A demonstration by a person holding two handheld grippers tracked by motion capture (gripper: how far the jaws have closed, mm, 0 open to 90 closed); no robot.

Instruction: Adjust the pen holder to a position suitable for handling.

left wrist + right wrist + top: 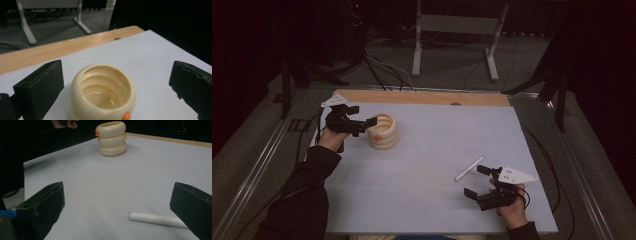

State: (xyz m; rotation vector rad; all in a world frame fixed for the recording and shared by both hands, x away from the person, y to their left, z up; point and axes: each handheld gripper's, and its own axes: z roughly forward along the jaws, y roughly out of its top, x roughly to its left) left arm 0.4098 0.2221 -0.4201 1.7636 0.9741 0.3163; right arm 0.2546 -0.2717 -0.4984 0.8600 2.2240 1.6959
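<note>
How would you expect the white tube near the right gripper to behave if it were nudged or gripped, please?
The white tube lies flat on the table and looks round, so a sideways nudge would probably roll it. It appears straight and stiff, likely light. Its smooth surface might slip between the right gripper's open jaws unless squeezed squarely.

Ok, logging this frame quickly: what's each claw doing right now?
Left claw: open, jaws either side of the cream ringed cup, not gripping.
Right claw: open, empty, beside the white tube.
</note>
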